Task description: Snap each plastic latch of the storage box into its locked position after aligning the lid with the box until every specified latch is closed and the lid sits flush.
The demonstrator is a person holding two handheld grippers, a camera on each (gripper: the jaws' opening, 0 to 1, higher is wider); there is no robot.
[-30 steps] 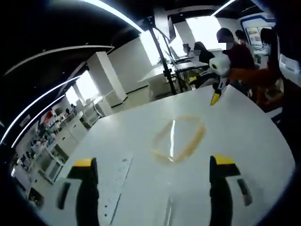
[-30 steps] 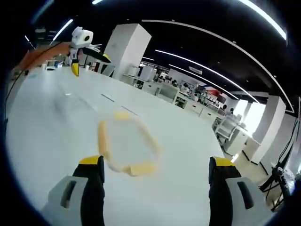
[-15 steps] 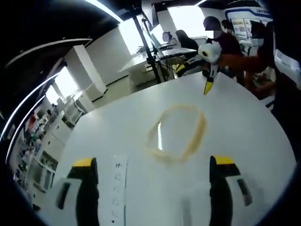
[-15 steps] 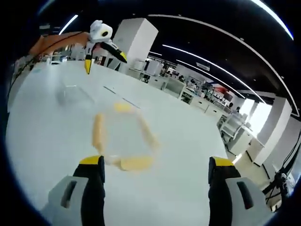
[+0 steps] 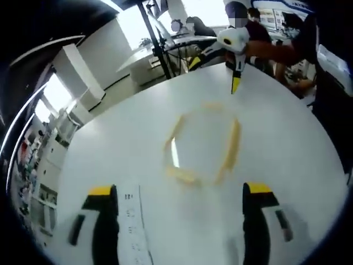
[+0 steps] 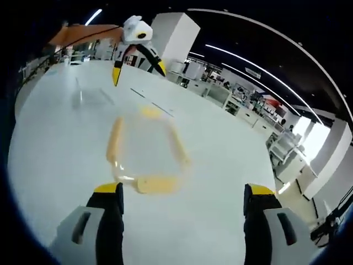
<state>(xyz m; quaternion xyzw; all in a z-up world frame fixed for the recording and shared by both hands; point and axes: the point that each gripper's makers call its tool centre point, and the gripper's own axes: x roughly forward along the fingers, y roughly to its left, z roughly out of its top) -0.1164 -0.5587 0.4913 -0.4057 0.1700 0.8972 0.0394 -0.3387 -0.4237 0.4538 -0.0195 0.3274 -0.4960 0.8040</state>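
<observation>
A clear storage box with yellow latches (image 5: 203,144) lies on the white table, blurred in both views, its lid on it as far as I can tell. In the right gripper view the box (image 6: 144,152) sits just ahead of the jaws. My left gripper (image 5: 179,218) is open, above the table and short of the box. My right gripper (image 6: 182,218) is open too, nothing between its jaws. Beyond the box, the right gripper (image 5: 234,47) shows in the left gripper view; the left gripper (image 6: 135,47) shows in the right gripper view.
A white power strip (image 5: 135,221) lies on the table (image 5: 287,149) beside my left jaw. People sit at desks past the table's far edge (image 5: 242,16). A white pillar (image 6: 175,38) and rows of desks stand behind the table.
Both views have shifted as the hands moved: the box now sits larger and nearer the jaws, and each opposite gripper has come closer over the table.
</observation>
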